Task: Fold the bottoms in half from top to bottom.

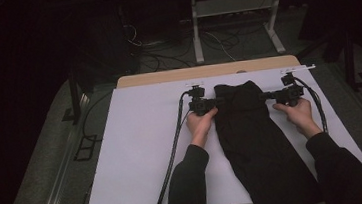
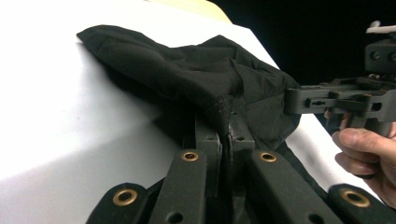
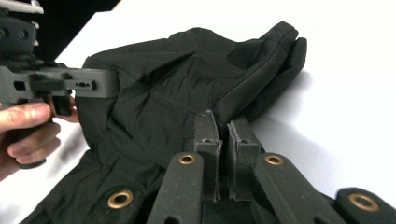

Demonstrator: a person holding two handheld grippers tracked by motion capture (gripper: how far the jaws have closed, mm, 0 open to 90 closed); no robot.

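Black garment (image 1: 255, 135) flat on white table (image 1: 138, 151); left gripper (image 2: 227, 133) and right gripper (image 3: 224, 126) jaws each clenched on its edge

Garment (image 1: 255, 135) on table (image 1: 138, 151), between grippers

one black garment (image 1: 255, 135), two grippers (image 1: 217, 101)

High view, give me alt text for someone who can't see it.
A person's two hands each hold tongs clamped on opposite edges of a black garment lying lengthwise on a white table: the left tongs grip its left edge, the right tongs its right edge, near the far end. Cables trail from both, and the room beyond is dark.
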